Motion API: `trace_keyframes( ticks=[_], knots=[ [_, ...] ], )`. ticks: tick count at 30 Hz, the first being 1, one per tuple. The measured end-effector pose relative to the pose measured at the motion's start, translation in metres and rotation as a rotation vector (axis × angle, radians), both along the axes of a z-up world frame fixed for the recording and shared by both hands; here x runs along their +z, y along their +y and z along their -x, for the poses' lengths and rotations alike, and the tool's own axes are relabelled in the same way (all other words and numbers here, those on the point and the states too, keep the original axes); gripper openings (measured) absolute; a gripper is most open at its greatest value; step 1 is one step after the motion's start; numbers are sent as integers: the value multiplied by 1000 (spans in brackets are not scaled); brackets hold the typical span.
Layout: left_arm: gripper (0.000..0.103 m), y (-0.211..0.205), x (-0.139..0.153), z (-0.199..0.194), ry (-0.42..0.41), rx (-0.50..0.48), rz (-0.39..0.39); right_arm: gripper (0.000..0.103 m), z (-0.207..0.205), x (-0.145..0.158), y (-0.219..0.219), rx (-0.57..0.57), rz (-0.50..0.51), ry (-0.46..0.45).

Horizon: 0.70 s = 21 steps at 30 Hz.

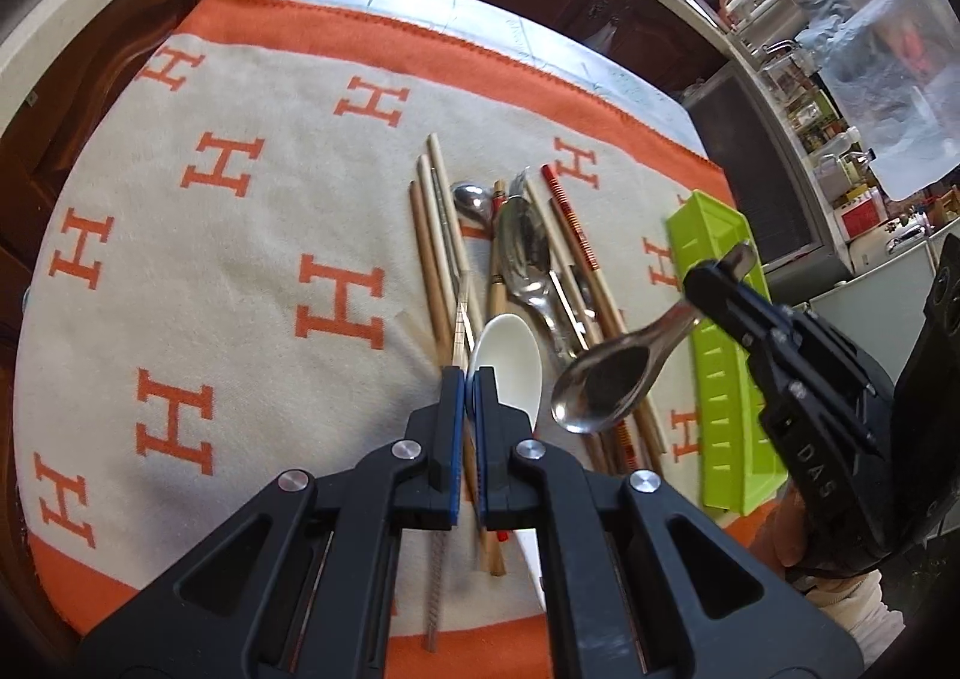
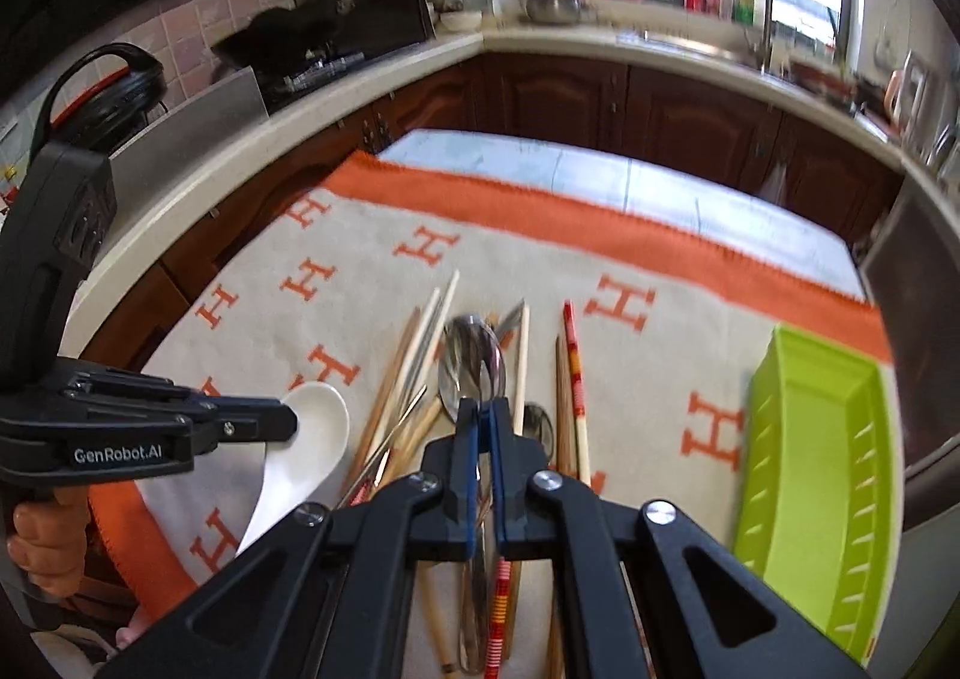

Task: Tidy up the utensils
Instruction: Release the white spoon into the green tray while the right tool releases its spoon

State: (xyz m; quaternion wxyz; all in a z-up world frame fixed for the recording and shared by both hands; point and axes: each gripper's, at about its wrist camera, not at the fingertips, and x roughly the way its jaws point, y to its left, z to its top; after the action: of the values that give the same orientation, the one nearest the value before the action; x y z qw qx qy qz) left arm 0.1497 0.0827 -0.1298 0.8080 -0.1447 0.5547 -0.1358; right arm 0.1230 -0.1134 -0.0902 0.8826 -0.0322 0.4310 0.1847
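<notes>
My left gripper [image 1: 468, 379] is shut on the rim of a white ceramic spoon [image 1: 507, 349], and the right wrist view shows that spoon [image 2: 318, 427] at its tips [image 2: 291, 421]. My right gripper [image 2: 483, 409] is shut on the handle of a metal spoon [image 2: 471, 361], which hangs above the pile. In the left wrist view that metal spoon [image 1: 606, 385] sticks out from the right gripper [image 1: 711, 283], bowl toward me. Wooden chopsticks [image 1: 438, 259], a red-striped chopstick [image 1: 570, 223] and more metal spoons [image 1: 525, 253] lie heaped on the cloth.
A lime-green slotted tray [image 1: 720, 379] [image 2: 810, 469] stands to the right of the pile on the orange-and-cream cloth [image 1: 240, 259]. Dark wood cabinets and a pale counter [image 2: 600, 43] with a sink and bottles curve behind. A hand [image 2: 42, 547] grips the left tool.
</notes>
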Motion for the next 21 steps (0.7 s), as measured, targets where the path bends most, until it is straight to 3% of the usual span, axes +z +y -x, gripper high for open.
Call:
trace_keyframes(
  ticks=[5,10,21],
  knots=[
    [1,-9,16,5,-24,-14,1,3,3,22,-5,-44,-23,-69],
    [1,-34,33,5,-55,-59,4,3,1,36,-21,-81,-56,-51],
    [1,-157,66,-1,-112,-209,39,3,22,62,-115,-230,-54,7]
  ],
)
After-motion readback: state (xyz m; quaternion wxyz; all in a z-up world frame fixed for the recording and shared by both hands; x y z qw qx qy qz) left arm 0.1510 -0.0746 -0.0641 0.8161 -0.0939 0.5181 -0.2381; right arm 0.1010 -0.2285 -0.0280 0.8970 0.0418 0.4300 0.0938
